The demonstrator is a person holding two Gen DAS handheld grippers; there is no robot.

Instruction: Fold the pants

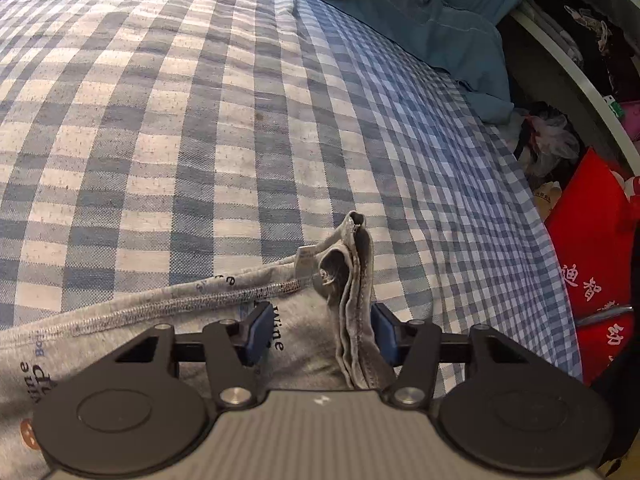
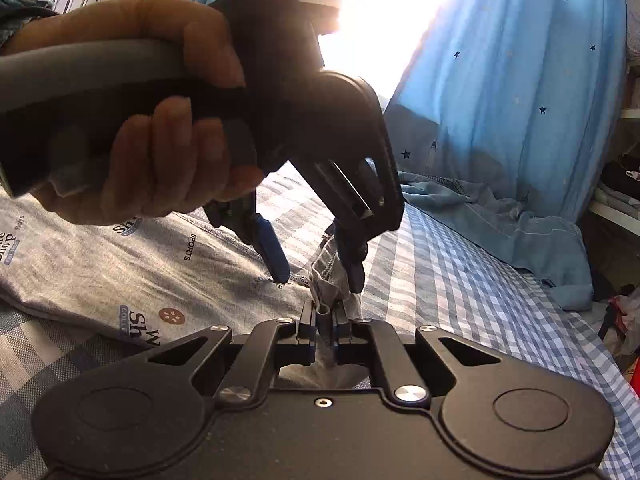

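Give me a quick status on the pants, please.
Right hand-held gripper shut on grey pants corner. Left hand-held gripper open astride bunched hem. Blue shirt lies well clear.

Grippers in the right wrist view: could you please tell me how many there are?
2. The right gripper, low and central, is shut on a bunched edge of the grey pants. The left gripper, just beyond it, straddles that fabric half open.

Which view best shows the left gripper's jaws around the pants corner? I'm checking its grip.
The left wrist view: the left gripper straddles the bunched corner of the grey pants, jaws apart, fabric against only one pad. The right wrist view shows that gripper side-on and backlit, jaws apart above the corner pinched by the right gripper.
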